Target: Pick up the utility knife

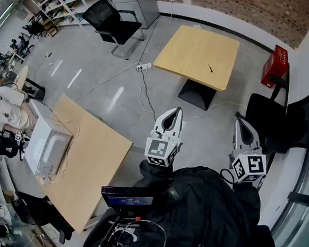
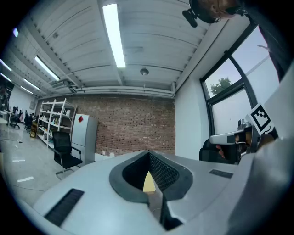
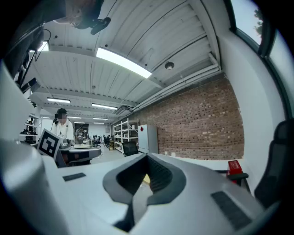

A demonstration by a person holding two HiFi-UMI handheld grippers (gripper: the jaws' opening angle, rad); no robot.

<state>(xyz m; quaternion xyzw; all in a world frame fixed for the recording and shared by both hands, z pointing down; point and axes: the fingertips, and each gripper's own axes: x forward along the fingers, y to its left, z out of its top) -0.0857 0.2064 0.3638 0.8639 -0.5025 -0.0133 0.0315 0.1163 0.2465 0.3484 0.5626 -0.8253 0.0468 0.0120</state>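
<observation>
My left gripper [image 1: 178,112] and right gripper [image 1: 241,123] are both clenched on nothing. The utility knife [image 1: 210,68], I judge, is the small dark thing on the far table [image 1: 186,51] at twelve o'clock, well apart. I should step closer, spread one gripper's jaws, and straddle its handle squarely.

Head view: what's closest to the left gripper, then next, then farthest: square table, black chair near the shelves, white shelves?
1. Square table, just ahead of the left gripper.
2. Black chair, farther back, leftward.
3. White shelves, far top-left corner.
</observation>
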